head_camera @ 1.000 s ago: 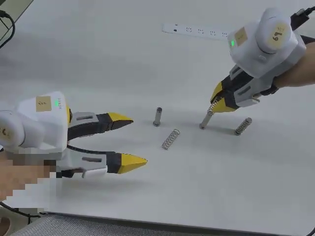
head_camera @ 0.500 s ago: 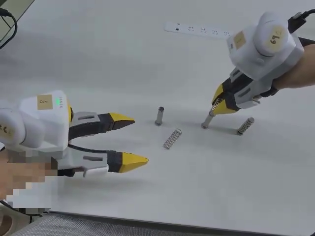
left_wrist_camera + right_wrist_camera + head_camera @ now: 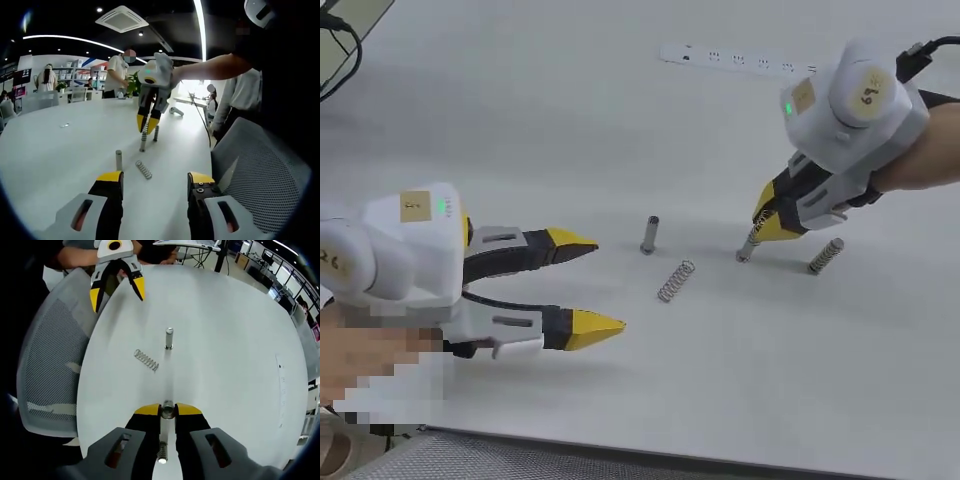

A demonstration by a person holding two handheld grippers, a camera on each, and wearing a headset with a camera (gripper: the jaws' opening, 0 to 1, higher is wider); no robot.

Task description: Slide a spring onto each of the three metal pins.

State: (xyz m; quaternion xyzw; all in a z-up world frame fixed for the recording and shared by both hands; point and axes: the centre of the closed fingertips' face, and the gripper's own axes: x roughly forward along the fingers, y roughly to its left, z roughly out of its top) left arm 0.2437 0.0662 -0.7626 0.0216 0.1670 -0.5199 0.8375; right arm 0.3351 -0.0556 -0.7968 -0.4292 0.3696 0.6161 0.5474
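My right gripper [image 3: 767, 222] is shut on a spring [image 3: 168, 411], holding it over the top of a tilted metal pin [image 3: 747, 248] on the white table. The pin's shaft [image 3: 161, 452] shows between the jaws in the right gripper view. A bare pin [image 3: 649, 235] stands upright to the left, with a loose spring [image 3: 675, 281] lying in front of it. Right of the held pin, another spring [image 3: 825, 256] stands tilted, apparently on a third pin. My left gripper [image 3: 598, 284] hovers open at the lower left, holding nothing, and points at the bare pin [image 3: 119, 160] and the loose spring [image 3: 144, 169].
A white power strip [image 3: 735, 61] lies at the far side of the white table [image 3: 520, 120]. A mesh chair [image 3: 260, 160] stands by the table's near edge. People stand in the room behind, far from the work.
The whole picture has shifted slightly with the head camera. My right gripper stays shut on the spring at the pin, sitting a little lower on it. The left gripper has barely moved.
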